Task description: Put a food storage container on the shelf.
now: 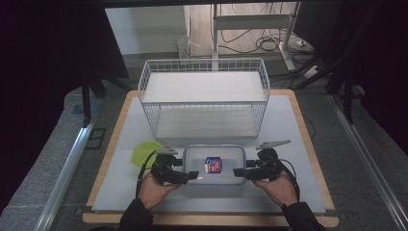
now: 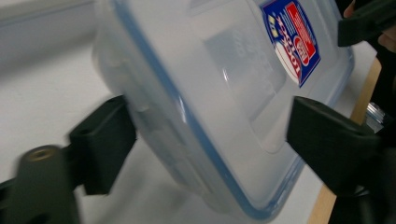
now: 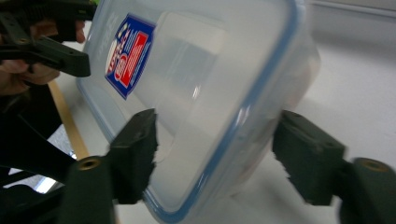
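Both of my gripper views are blurred, and each cuts off the far corners of the clear plastic box [image 1: 213, 164], so I cannot read the print on its red-and-blue label [image 1: 212, 164]. The walls and lid are frosted; whether anything lies inside I cannot make out from any view. The lid with its blue seal sits on top. The box lies on the white surface [image 1: 288, 144] near the front edge, just in front of the white wire rack [image 1: 204, 98], whose two shelves look bare. A green lid-like disc [image 1: 144, 153] lies left of the box, partly hidden behind my left gripper [image 1: 191, 175]. My left fingers [image 2: 103, 140] straddle the box's left end: the lower one lies against the wall under the rim, the upper one over the lid; whether they press I cannot tell. My right gripper [image 1: 239, 172] straddles the right end; one finger [image 3: 135, 149] meets the lid, the other stands just clear of the wall.
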Motion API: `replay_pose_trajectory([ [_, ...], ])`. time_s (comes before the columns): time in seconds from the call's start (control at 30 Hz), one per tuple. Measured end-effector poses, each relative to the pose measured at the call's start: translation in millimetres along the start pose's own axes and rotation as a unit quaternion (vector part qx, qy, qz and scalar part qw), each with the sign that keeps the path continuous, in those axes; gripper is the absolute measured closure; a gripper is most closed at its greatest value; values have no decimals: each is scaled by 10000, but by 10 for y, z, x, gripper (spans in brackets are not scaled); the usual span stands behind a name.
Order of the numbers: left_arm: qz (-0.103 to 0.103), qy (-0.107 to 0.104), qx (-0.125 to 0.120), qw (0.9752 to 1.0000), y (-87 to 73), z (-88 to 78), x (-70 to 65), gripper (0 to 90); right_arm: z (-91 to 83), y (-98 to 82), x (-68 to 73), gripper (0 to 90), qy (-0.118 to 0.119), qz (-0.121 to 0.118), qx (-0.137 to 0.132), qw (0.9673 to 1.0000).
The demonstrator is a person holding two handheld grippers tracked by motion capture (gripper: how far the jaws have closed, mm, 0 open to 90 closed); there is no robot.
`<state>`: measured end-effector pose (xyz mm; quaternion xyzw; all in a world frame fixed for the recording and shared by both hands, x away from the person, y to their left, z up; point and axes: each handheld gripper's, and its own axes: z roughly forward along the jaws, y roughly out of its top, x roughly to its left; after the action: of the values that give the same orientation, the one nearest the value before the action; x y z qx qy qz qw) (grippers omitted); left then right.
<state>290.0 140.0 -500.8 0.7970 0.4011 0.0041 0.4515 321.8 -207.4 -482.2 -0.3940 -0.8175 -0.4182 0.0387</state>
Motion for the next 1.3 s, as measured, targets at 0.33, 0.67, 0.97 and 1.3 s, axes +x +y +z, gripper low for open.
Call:
replay_pose_trajectory([
  [0.33,-170,-304,-323,9989,-146,-112,29,385,-139,-130,33,477,152,-42,-251,9996],
  [0.67,-369,-654,-494,9960,-226,-186,100,483,-182,-203,-14,533,444,86,-459,9979],
  [0.97,-666,-683,-607,9936,-232,-171,109,487,-151,-236,-10,524,395,441,-681,9959],
  [1.3,-638,-545,-588,9947,-152,-181,58,493,-175,-218,-23,529,360,517,-786,9949],
])
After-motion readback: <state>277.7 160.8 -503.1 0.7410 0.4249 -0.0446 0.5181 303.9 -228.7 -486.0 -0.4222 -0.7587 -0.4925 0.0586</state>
